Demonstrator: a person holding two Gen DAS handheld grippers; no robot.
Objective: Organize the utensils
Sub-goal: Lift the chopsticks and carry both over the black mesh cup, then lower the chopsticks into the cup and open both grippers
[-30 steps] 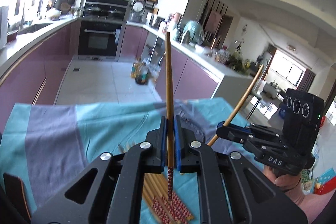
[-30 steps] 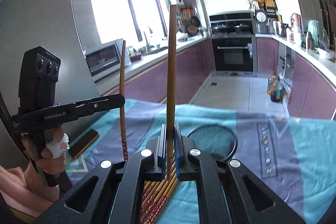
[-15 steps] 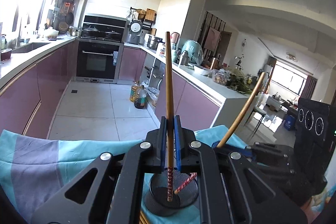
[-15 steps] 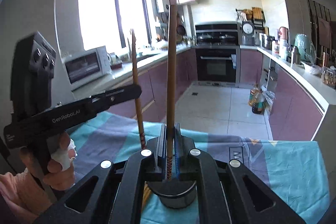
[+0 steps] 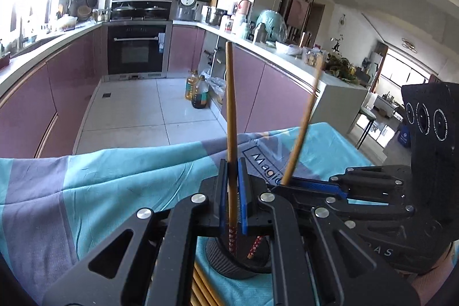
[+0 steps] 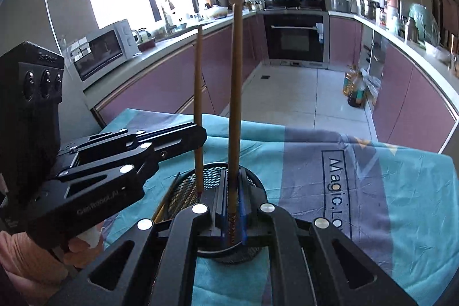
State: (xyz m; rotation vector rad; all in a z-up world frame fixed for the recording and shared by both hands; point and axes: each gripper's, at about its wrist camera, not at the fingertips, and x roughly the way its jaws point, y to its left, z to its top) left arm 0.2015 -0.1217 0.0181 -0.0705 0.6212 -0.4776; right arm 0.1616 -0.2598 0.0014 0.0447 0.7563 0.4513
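Across the teal-clothed tabletop [image 5: 114, 179], left gripper [image 5: 231, 201] then right gripper [image 6: 231, 210], each clamping one chopstick, have descended from the loose pile so both tips now enter the mesh holder [image 6: 252, 182] at six o'clock, ready for release.

A mesh holder [image 6: 200, 179] stands on the tablecloth [image 6: 358, 205], with loose chopsticks [image 5: 200, 288] lying at its 7 o'clock. Two chopsticks' lower ends sit inside it, one [image 5: 231, 139] upright, the other [image 5: 299, 134] leaning toward 1 o'clock.

Home kitchen, built-in oven [image 5: 136, 48], mauve cabinets [image 5: 43, 102], microwave [image 6: 104, 48]
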